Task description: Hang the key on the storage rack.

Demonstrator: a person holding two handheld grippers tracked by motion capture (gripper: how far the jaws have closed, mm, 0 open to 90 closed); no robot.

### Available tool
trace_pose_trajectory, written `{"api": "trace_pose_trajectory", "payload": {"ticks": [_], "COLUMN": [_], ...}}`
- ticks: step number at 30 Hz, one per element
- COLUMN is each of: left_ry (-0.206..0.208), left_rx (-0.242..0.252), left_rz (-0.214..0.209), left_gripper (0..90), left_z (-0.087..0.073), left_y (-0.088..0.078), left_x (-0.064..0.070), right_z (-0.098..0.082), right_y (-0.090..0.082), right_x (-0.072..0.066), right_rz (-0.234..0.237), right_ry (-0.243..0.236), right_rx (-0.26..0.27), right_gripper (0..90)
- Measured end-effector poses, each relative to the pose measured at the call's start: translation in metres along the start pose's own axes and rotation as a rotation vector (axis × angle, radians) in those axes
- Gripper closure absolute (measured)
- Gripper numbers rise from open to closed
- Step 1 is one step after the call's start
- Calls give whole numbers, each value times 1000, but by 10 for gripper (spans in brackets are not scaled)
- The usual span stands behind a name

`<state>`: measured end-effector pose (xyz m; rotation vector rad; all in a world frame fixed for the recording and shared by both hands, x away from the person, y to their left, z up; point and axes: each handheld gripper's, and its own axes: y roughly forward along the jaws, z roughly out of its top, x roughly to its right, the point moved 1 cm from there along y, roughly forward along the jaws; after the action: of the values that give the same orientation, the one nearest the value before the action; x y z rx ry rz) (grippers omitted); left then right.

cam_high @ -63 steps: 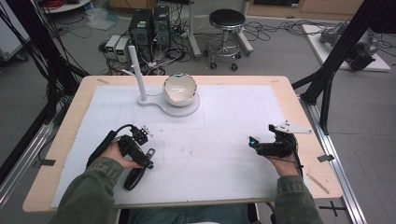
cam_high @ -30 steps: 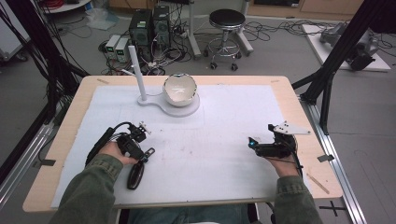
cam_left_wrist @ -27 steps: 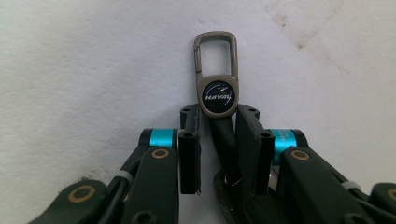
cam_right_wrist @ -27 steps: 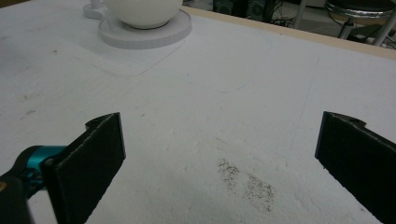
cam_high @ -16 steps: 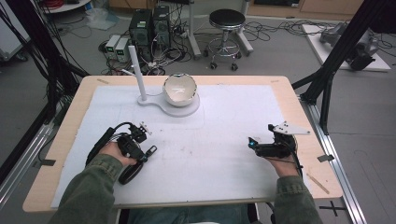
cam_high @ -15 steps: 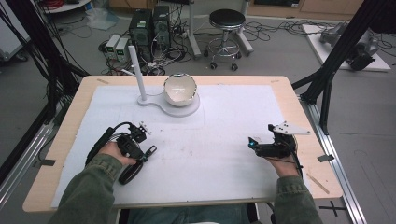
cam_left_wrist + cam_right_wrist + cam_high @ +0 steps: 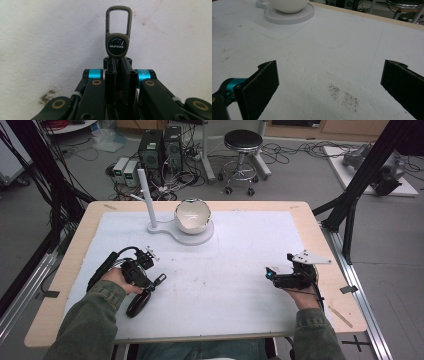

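At a white-covered worktop, a person seated at the near edge holds a two-jaw tool in each hand. The left tool has its jaws closed tight on a key fob, a grey metal carabiner clip with a dark oval badge reading HAVAL; the jaws have just been closing on it, and the clip's loop stands out past the jaw tips over the white surface. From the high view the left tool sits at the near left of the worktop, with a dark oval object lying just beside the hand on its near side; what it is cannot be told. The right tool rests at the near right, well apart from the left, its jaws standing wide open with nothing between them, only bare, speckled surface. At the far centre a white bowl sits on a flat white base that also carries an upright white post.
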<state>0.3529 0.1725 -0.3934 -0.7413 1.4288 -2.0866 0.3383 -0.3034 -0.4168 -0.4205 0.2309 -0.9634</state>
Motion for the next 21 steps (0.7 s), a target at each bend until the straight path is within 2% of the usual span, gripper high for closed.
{"api": "trace_pose_trajectory", "payload": {"ticks": [2, 4, 6, 9, 13, 16, 20, 21], "left_ry": [16, 12, 46, 63, 61, 68, 79, 95], "left_rx": [-2, 12, -4, -2, 16, 15, 31, 26], "left_rz": [3, -1, 0, 7, 1, 12, 18, 22], "left_gripper": [830, 830, 830, 830, 829, 828, 828, 828], "left_z": [2, 5, 8, 13, 19, 24, 30, 32], "left_y": [-6, -12, -19, -28, -40, -48, -60, -64], "left_x": [0, 1, 1, 1, -2, -3, -4, -5], "right_z": [0, 0, 0, 0, 0, 0, 0, 0], "right_y": [0, 0, 0, 0, -1, 0, 0, 0], "right_x": [0, 0, 0, 0, 0, 0, -1, 0], "right_rz": [0, 2, 0, 1, 0, 1, 7, 8], "right_ry": [6, 6, 4, 6, 6, 7, 7, 6], "right_rx": [1, 1, -2, 0, 2, 1, -1, -2], "right_gripper": [6, 6, 6, 6, 6, 6, 6, 6]}}
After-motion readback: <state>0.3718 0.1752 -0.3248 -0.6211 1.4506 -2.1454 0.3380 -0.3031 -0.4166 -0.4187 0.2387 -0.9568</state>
